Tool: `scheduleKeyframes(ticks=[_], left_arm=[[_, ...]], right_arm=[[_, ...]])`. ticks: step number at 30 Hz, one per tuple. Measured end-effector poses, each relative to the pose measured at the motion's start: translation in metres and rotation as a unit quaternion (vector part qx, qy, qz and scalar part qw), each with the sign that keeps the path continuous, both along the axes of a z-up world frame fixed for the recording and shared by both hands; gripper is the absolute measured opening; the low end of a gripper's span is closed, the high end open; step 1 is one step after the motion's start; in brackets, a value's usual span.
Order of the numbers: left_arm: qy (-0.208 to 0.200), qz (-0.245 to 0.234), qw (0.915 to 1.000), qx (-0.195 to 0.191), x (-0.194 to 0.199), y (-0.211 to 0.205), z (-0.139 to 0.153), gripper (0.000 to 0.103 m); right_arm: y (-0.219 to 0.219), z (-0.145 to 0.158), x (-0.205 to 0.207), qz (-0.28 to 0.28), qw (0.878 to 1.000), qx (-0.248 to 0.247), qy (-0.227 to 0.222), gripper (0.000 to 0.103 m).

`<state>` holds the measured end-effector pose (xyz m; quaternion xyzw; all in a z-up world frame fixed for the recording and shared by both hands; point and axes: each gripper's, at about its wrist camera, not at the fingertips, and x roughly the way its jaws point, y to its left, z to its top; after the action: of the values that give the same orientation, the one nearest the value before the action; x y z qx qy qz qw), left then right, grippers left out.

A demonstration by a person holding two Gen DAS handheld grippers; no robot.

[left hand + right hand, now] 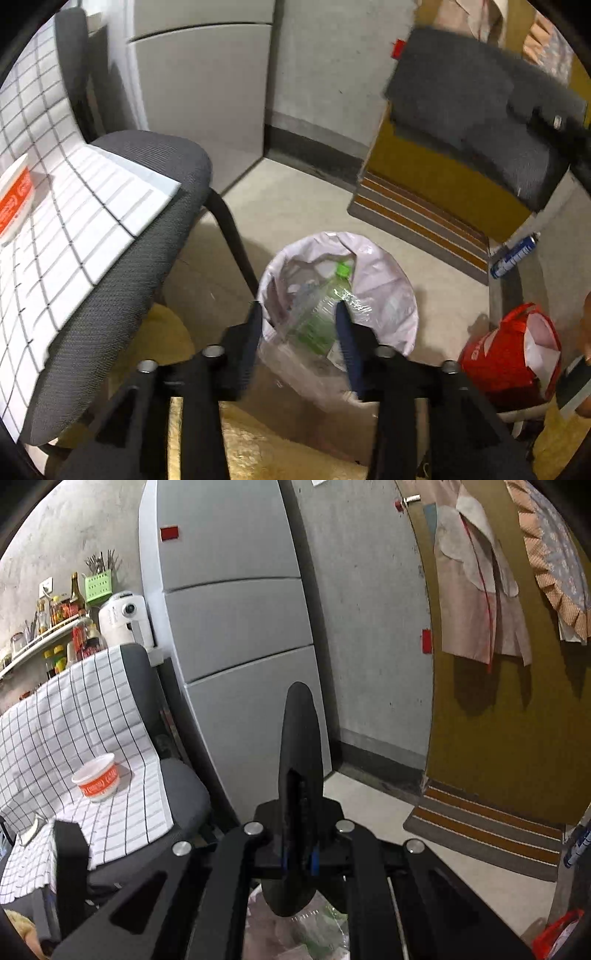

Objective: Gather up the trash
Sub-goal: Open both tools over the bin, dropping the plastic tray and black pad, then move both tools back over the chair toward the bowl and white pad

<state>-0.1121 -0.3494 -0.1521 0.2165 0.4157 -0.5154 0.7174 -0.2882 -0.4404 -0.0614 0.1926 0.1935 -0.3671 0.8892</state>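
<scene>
In the left wrist view my left gripper (300, 308) is open above a bin lined with a pale pink bag (384, 280). A clear plastic bottle with a green cap and green label (325, 306) lies in the bin between the fingers, and no finger touches it. In the right wrist view my right gripper (299, 775) is shut on a flat black oval lid (300, 738) held upright on edge, above the bin with the bottle (314, 928). A white and orange paper bowl (98, 777) stands on the checked cloth on the chair; it also shows in the left wrist view (14, 199).
A grey chair (147, 236) with a checked cloth (66, 206) stands left of the bin. A red bag (513, 350) and a blue spray can (515, 254) lie to the right. A striped mat (487, 830), a grey fridge (240, 627) and a yellow door (498, 720) are behind.
</scene>
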Motion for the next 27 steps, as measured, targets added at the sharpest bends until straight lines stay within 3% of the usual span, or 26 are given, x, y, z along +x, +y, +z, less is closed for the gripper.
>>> scheduleKeyframes(ticks=[10, 18, 19, 22, 27], left_arm=[[-0.035, 0.074, 0.9958, -0.043, 0.025, 0.042, 0.032, 0.056], [-0.027, 0.102, 0.9926, -0.060, 0.038, 0.070, 0.041, 0.057], [-0.026, 0.105, 0.9922, -0.062, 0.038, 0.073, 0.041, 0.057], [-0.025, 0.113, 0.9912, -0.064, 0.041, 0.079, 0.042, 0.057], [-0.030, 0.129, 0.9883, -0.075, 0.046, 0.089, 0.048, 0.062]], right_arm=[[0.012, -0.035, 0.016, 0.001, 0.996, 0.045, 0.073, 0.008], [0.016, -0.049, 0.027, -0.024, 0.989, 0.048, 0.136, 0.011], [0.015, -0.057, 0.032, -0.024, 0.986, 0.055, 0.154, 0.019], [0.010, -0.070, 0.039, -0.020, 0.983, 0.077, 0.168, 0.062], [0.016, -0.050, 0.041, -0.014, 0.988, 0.051, 0.143, 0.063]])
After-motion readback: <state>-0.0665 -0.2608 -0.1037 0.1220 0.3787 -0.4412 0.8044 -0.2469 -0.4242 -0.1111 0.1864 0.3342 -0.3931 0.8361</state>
